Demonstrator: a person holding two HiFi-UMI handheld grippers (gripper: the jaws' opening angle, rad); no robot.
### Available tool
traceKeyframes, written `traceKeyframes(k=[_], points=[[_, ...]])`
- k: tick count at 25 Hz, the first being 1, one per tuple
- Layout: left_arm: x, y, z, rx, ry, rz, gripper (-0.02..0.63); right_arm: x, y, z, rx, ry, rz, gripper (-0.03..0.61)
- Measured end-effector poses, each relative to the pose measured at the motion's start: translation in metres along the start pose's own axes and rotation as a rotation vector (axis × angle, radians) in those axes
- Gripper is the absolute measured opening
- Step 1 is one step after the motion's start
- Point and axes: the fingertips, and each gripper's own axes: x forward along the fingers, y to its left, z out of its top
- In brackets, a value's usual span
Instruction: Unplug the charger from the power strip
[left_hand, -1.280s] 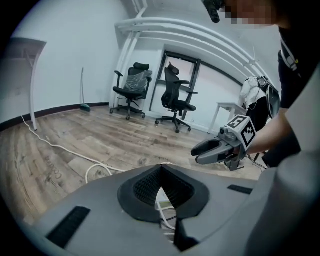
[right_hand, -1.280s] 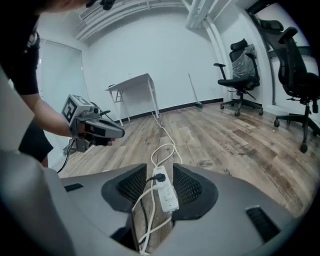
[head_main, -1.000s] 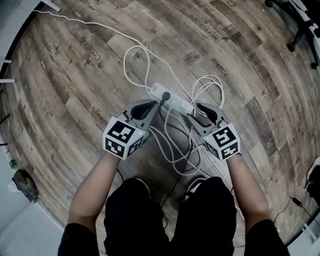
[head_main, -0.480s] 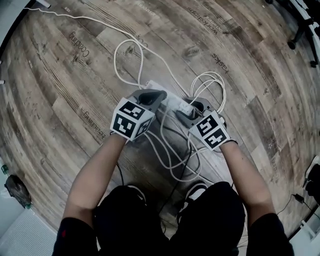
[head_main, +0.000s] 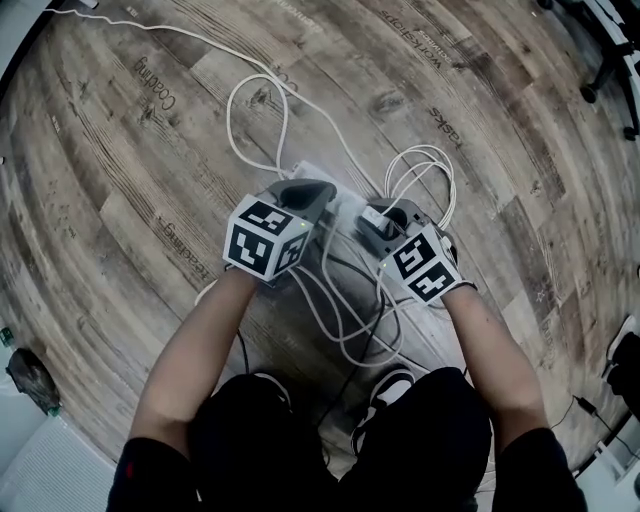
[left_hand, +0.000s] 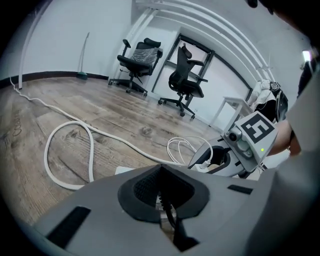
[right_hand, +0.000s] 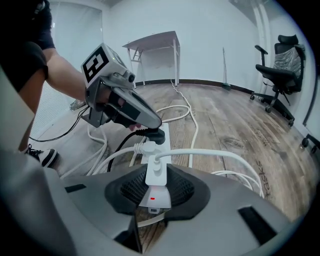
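Note:
A white power strip (head_main: 345, 204) lies on the wooden floor with a black plug (right_hand: 155, 135), a white plug (right_hand: 142, 147) and a white charger (right_hand: 154, 172) in it. My right gripper (right_hand: 152, 189) straddles the charger. Its jaws are closing, with small gaps still showing on both sides of the charger's block. The charger's white cable (right_hand: 225, 158) runs off to the right. My left gripper (head_main: 318, 190) is shut, and its tips rest on the strip at the black plug. A black cord (left_hand: 170, 220) shows in its narrow slot; I cannot tell whether it is pinched.
White cable loops (head_main: 255, 110) lie on the floor beyond the strip, and more cables trail back toward the person's shoes (head_main: 400, 384). Two office chairs (left_hand: 184, 80) stand at the far wall, with a small white table (right_hand: 152, 42) in another corner.
Both grippers have come down and forward onto the power strip. The right jaws have narrowed around the charger. The left gripper's tips now sit at the black plug.

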Motion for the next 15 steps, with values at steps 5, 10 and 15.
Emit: traceKeyframes(k=[5, 10, 15], points=[[0.001, 0.001, 0.000, 0.027, 0.010, 0.047, 0.020, 0.000, -0.001, 0.000, -0.004, 0.016, -0.005, 0.106], [0.002, 0.000, 0.000, 0.035, 0.042, 0.036, 0.020, -0.021, -0.006, 0.023, 0.015, -0.054, -0.008, 0.105], [-0.011, -0.006, 0.016, 0.129, 0.044, 0.048, 0.020, -0.074, -0.017, 0.064, -0.004, -0.112, 0.003, 0.106]])
